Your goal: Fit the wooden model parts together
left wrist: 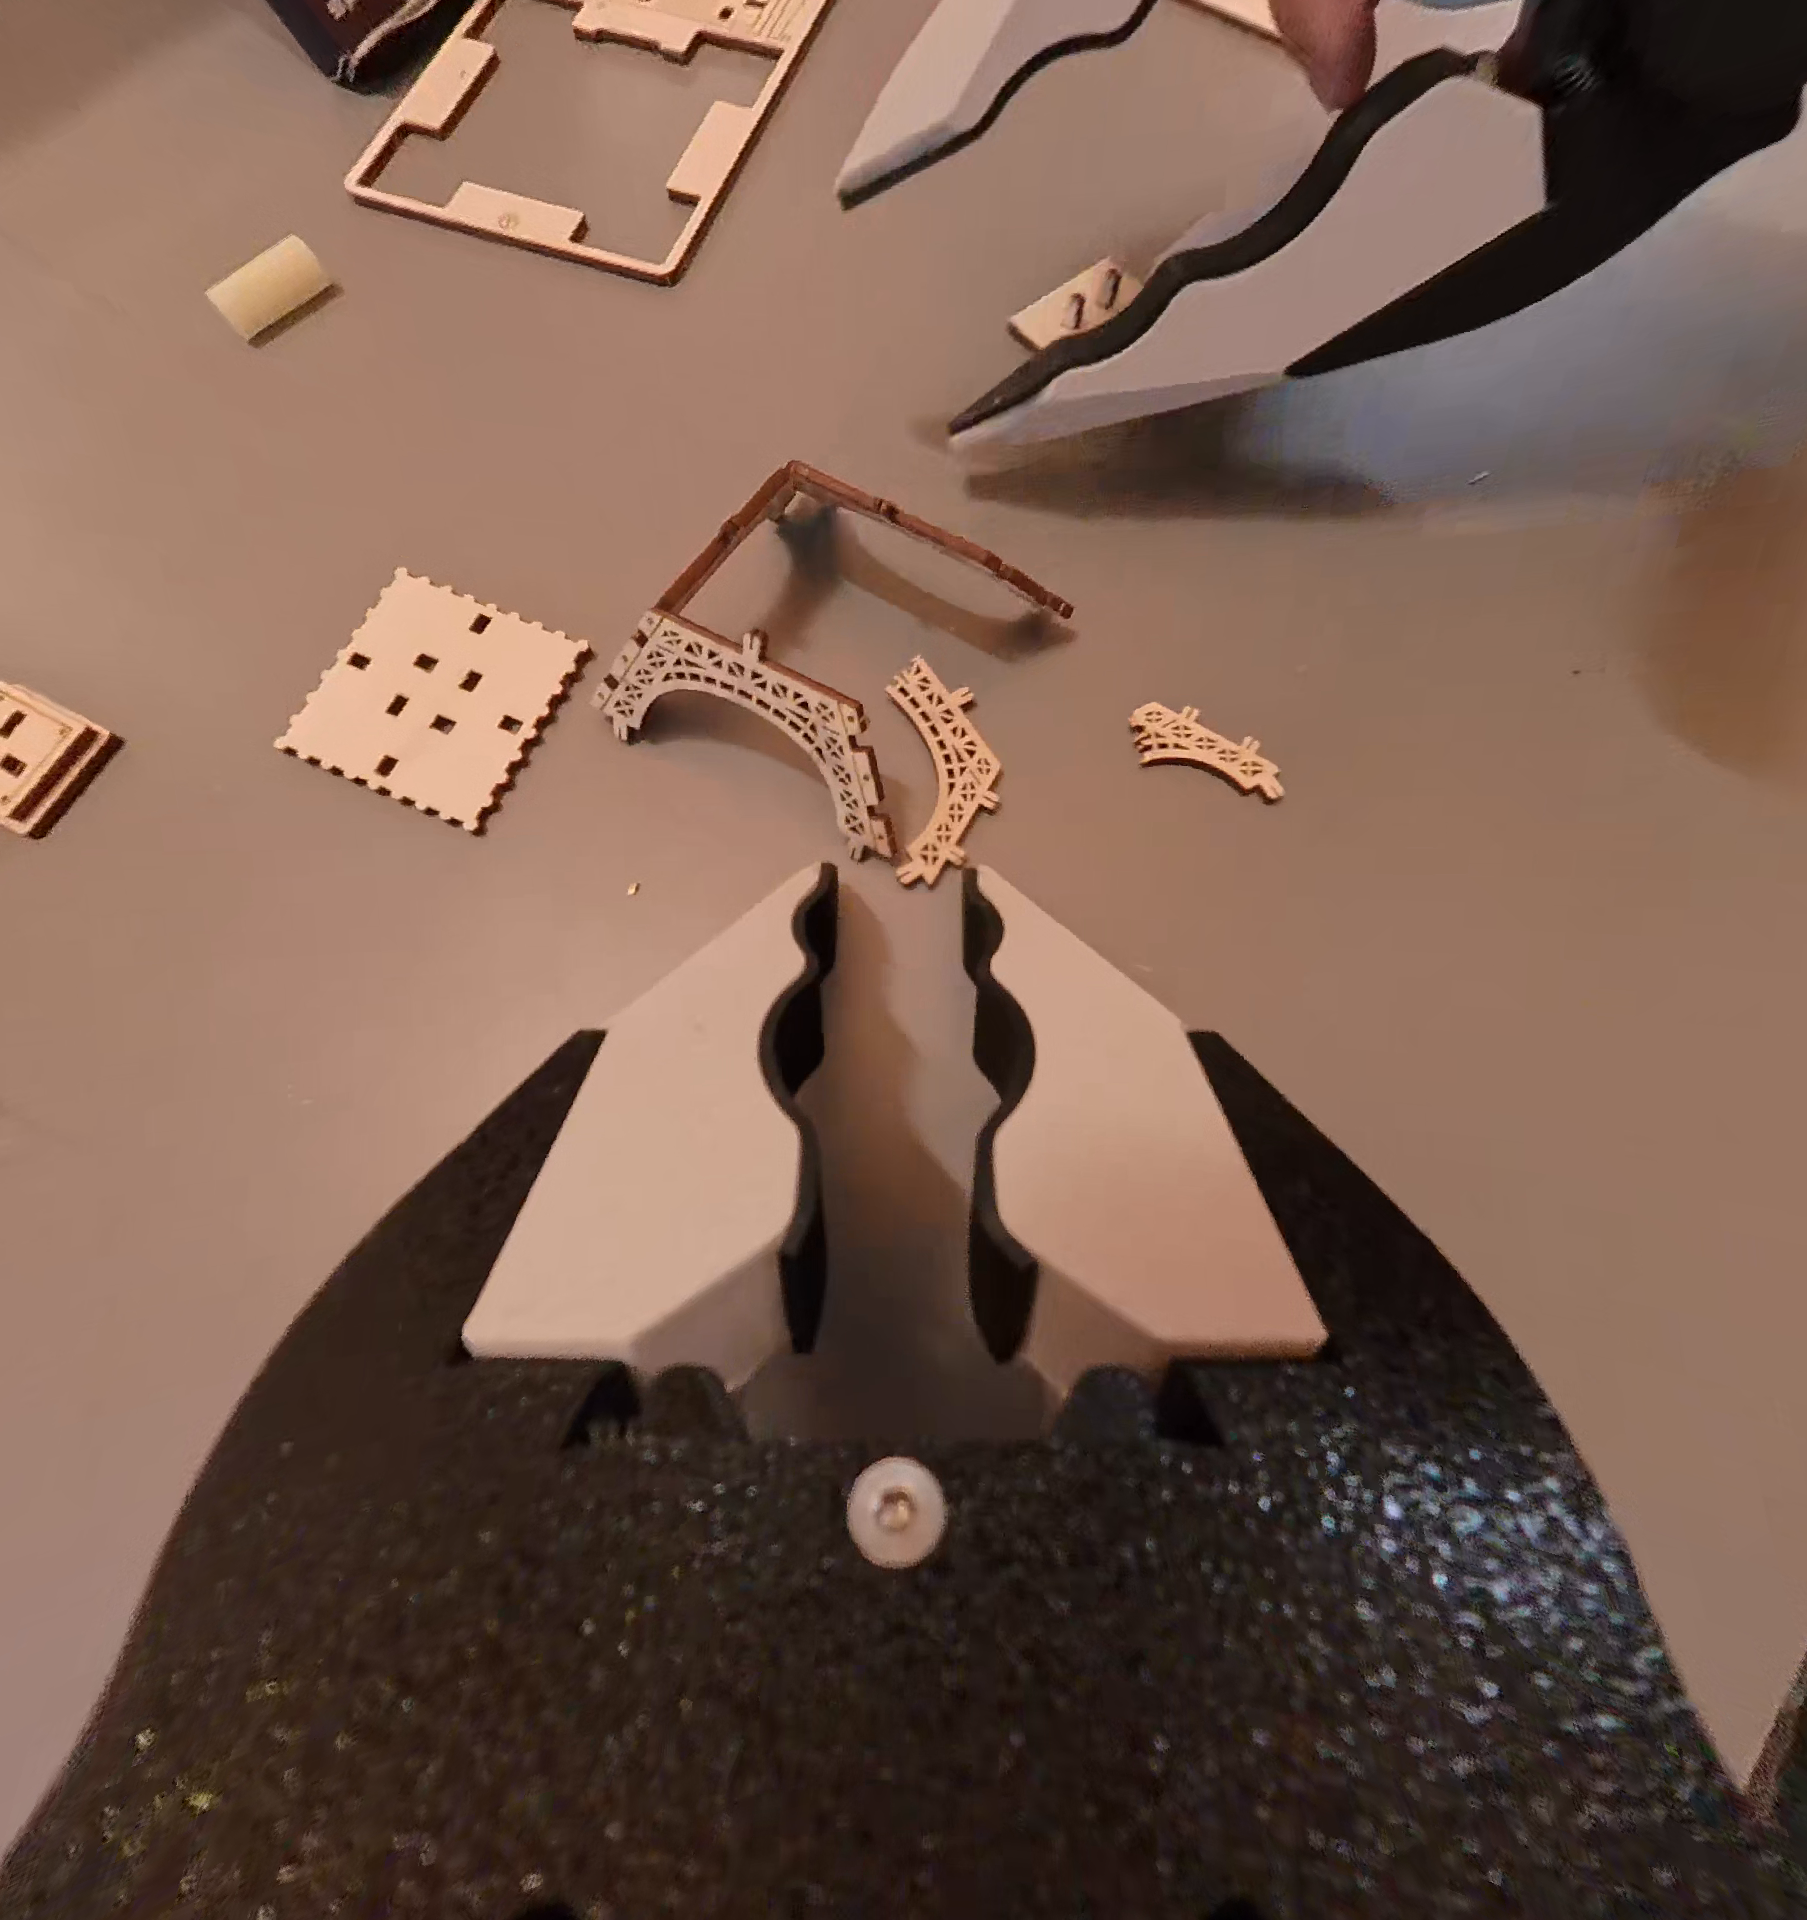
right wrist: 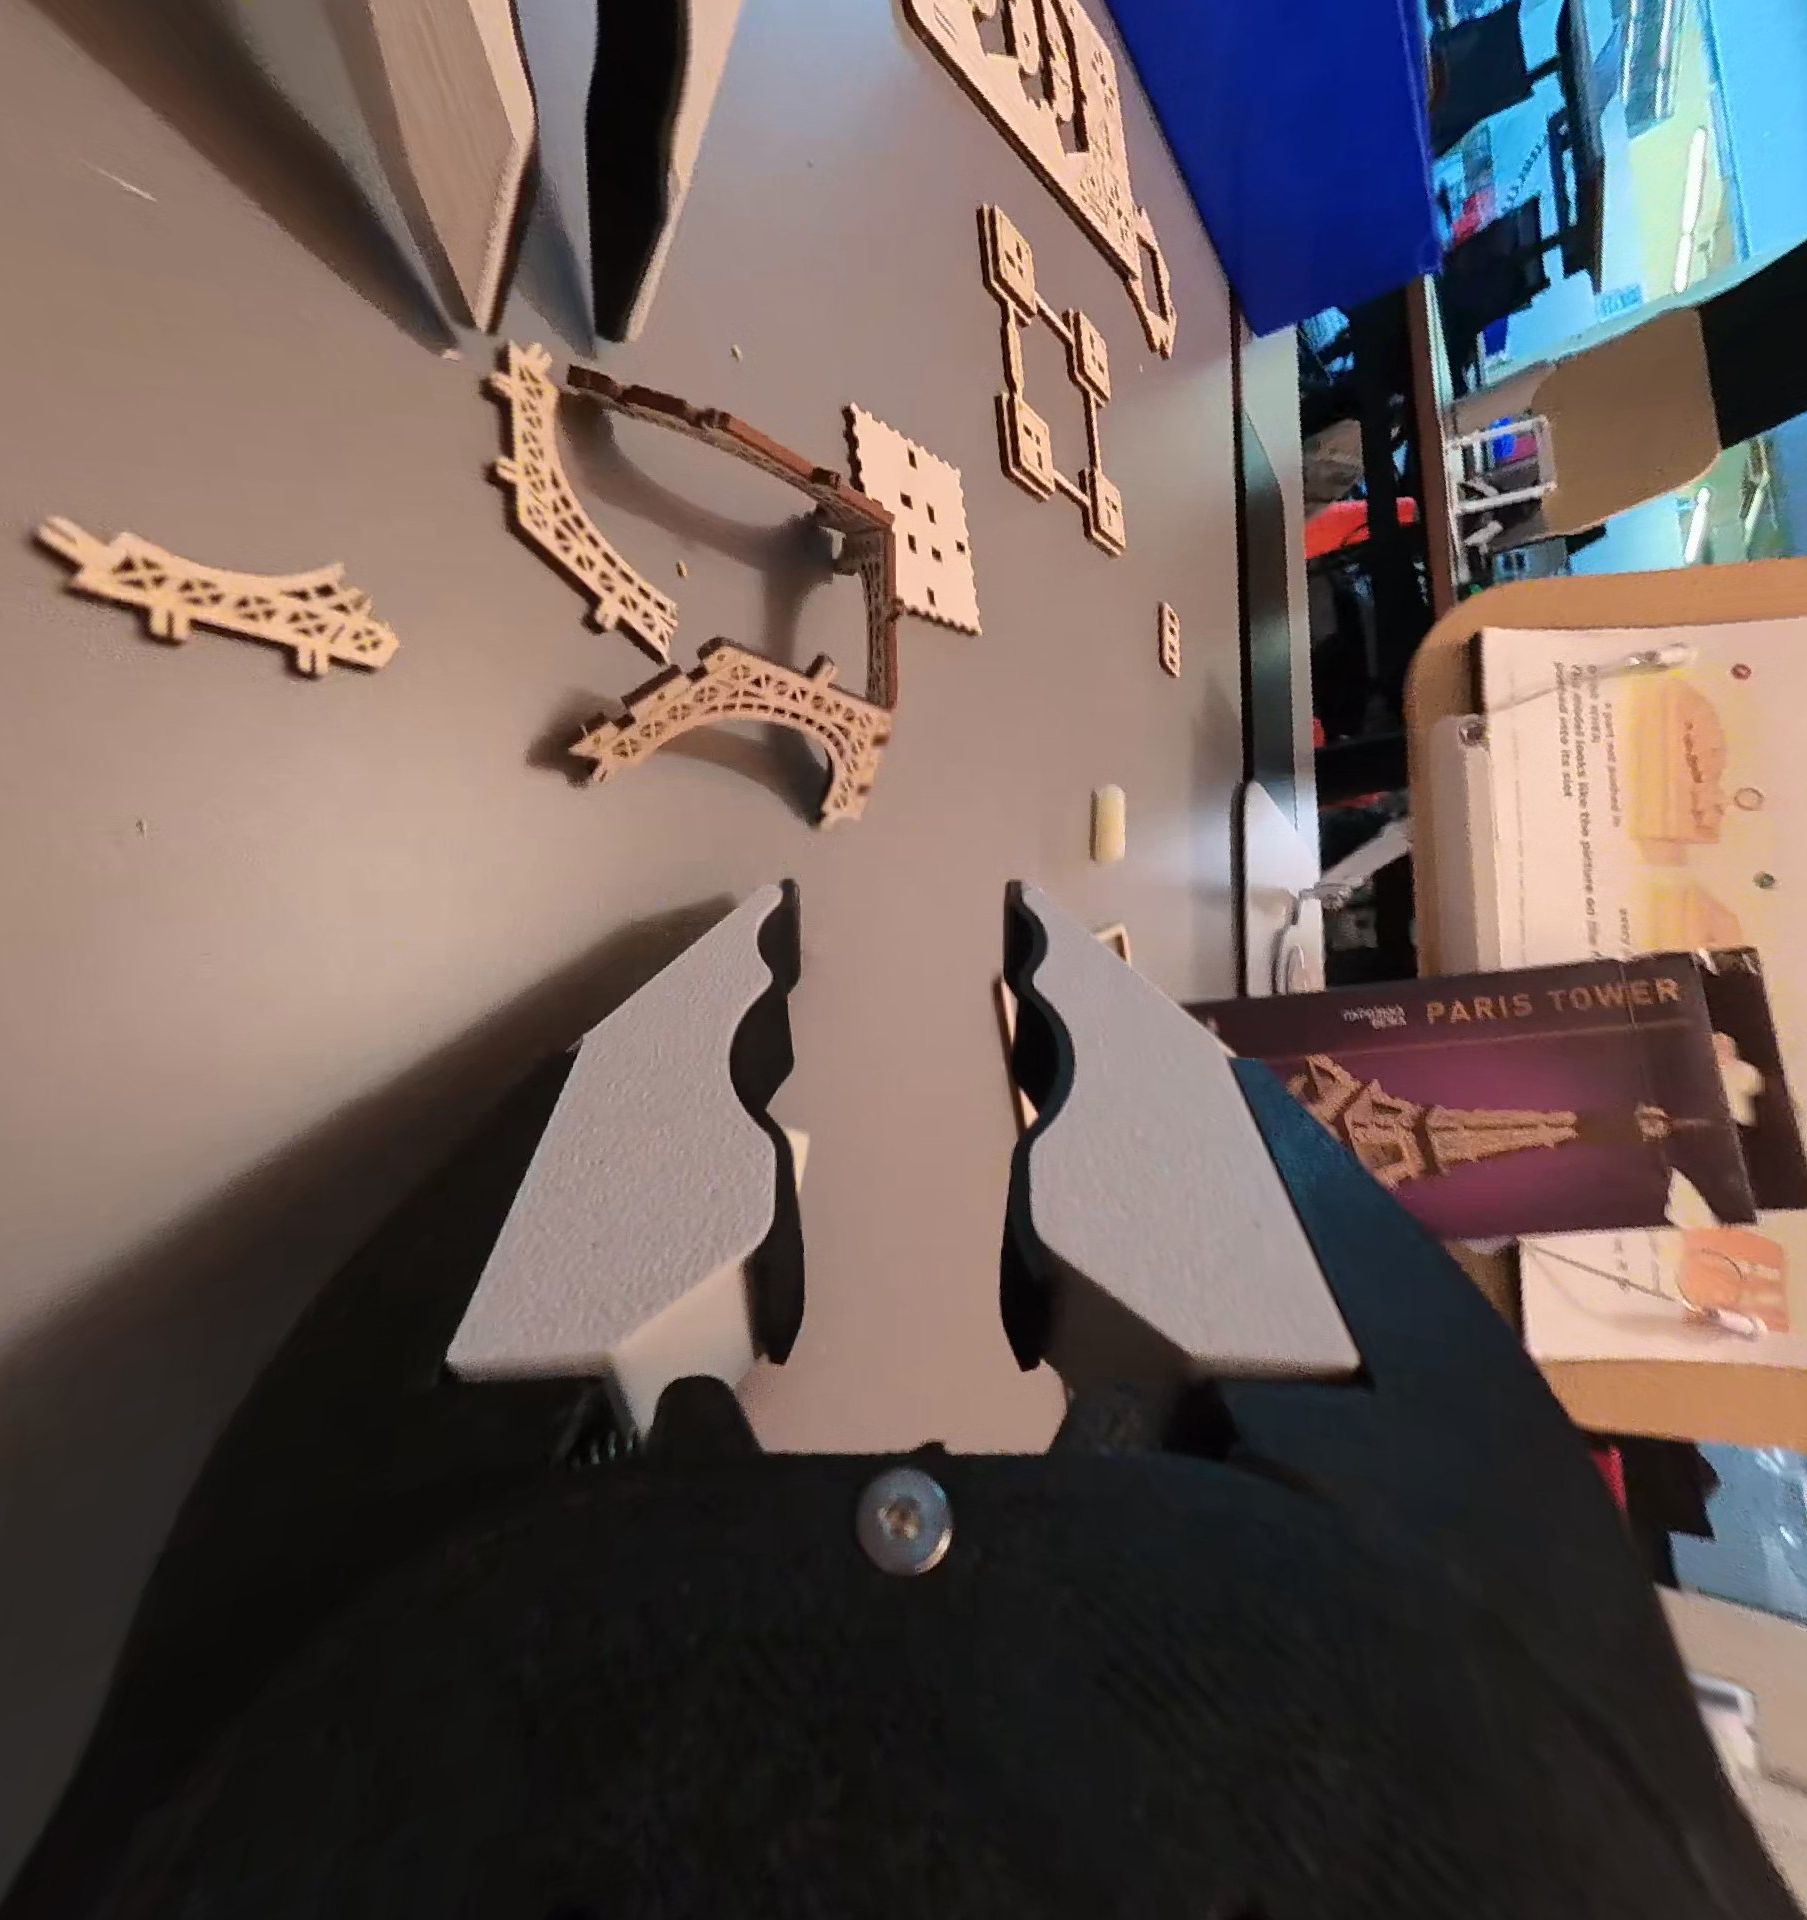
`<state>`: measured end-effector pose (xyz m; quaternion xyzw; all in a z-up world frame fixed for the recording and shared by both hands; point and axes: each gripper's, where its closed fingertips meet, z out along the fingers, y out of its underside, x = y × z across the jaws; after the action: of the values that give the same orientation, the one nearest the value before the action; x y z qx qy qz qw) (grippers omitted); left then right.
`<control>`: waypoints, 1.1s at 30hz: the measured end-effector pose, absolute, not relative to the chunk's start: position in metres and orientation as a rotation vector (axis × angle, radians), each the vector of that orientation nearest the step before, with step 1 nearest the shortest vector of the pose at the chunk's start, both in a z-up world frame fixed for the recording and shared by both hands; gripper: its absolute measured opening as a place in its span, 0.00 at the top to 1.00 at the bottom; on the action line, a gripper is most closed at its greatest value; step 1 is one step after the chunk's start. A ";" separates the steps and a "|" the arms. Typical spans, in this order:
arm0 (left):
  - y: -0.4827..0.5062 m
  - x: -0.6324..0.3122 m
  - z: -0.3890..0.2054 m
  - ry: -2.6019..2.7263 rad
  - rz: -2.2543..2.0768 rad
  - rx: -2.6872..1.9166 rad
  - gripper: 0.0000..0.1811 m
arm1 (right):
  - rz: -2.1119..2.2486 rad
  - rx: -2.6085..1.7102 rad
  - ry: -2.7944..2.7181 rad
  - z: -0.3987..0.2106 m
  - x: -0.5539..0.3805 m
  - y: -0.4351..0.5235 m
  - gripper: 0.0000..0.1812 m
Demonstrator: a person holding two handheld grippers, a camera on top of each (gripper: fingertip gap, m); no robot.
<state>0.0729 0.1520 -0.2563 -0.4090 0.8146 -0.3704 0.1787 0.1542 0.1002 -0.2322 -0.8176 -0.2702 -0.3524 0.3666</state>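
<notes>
Left gripper (left wrist: 899, 883) jaws spread, empty, tips just short of a loose curved lattice strip (left wrist: 946, 774); partly joined arch assembly (left wrist: 764, 675) stands just beyond on the grey table (left wrist: 1398, 987); second strip (left wrist: 1205, 748) lies apart to the right; right gripper (right wrist: 901, 904) jaws spread, empty, arch assembly ahead; printed kit box (right wrist: 1481, 1101) and instruction sheet (right wrist: 1657, 790) at table edge, both bearing writing.
</notes>
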 end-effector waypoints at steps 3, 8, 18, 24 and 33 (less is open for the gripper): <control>0.152 0.072 -0.252 2.301 -1.054 -1.070 0.88 | -0.960 -2.115 -0.665 -0.218 0.148 0.088 0.80; 0.162 0.078 -0.251 2.345 -1.015 -1.016 0.88 | -0.772 -2.090 -0.637 -0.211 0.097 0.103 0.83; 0.159 0.090 -0.254 2.485 -1.060 -0.961 0.90 | -0.830 -2.211 -0.530 -0.228 0.092 0.112 0.86; 0.170 0.087 -0.257 2.493 -1.033 -0.938 0.91 | -0.725 -2.283 -0.516 -0.238 0.078 0.113 0.89; 0.190 0.088 -0.235 2.421 -1.073 -0.930 0.91 | -0.740 -2.408 -0.631 -0.241 0.083 0.123 0.84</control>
<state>0.0878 0.1896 -0.2355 -0.3266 0.8505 -0.3770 0.1669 0.0827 0.1232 -0.2408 -0.8931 -0.2341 -0.2746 0.2688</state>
